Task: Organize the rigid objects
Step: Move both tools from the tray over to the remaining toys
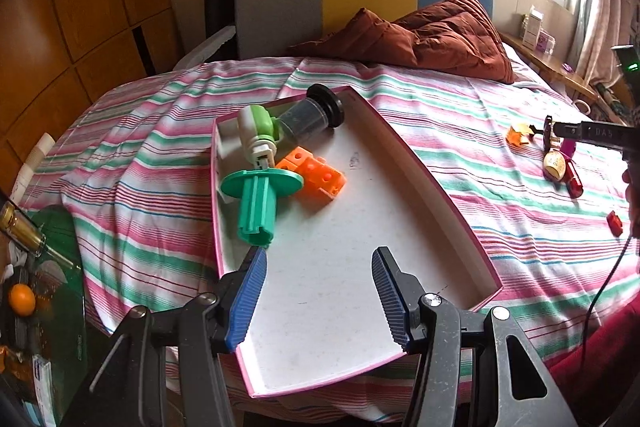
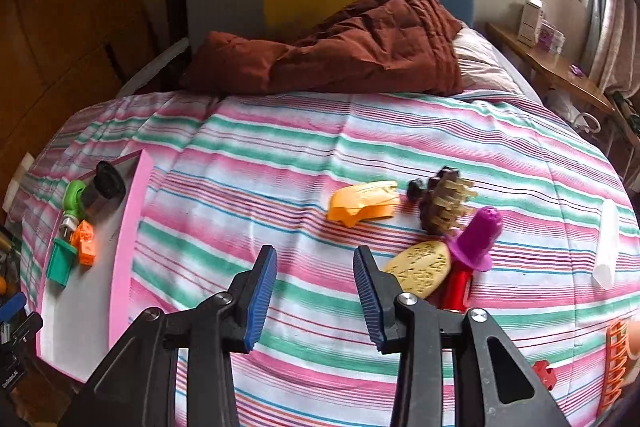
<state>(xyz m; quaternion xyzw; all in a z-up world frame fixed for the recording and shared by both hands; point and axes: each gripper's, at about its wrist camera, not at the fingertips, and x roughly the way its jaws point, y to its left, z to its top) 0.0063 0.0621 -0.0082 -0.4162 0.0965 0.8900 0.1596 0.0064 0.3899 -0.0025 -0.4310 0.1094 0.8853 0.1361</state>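
1. Left claw [image 1: 319, 297]: fingers apart, nothing between them, hanging over the bare near half of the pink-rimmed tray [image 1: 436, 187] on the bed [image 1: 500, 227].
2. Right claw [image 2: 315, 293]: fingers apart and empty, over striped bedsheet, short of the loose pile.
3. Already in the tray's far corner: green flanged piece [image 1: 256, 205], orange block [image 1: 316, 175], dark cylinder [image 1: 316, 113], crowded together and touching.
4. Still loose on the sheet, right of the tray: orange shell [image 2: 364, 203], brown comb-like piece [image 2: 446, 205], purple cone [image 2: 478, 237], tan oval disc [image 2: 418, 267], red item [image 2: 458, 287] beneath the last two.
5. Judged step: the right claw fetches the next item. The orange shell lies apart from the others and seems the cleanest pick; straddle its narrow width and close squarely.
6. Clearance: open sheet lies between pile and tray. Lift above the tray's raised wall before crossing. The near half offers free room for placing.
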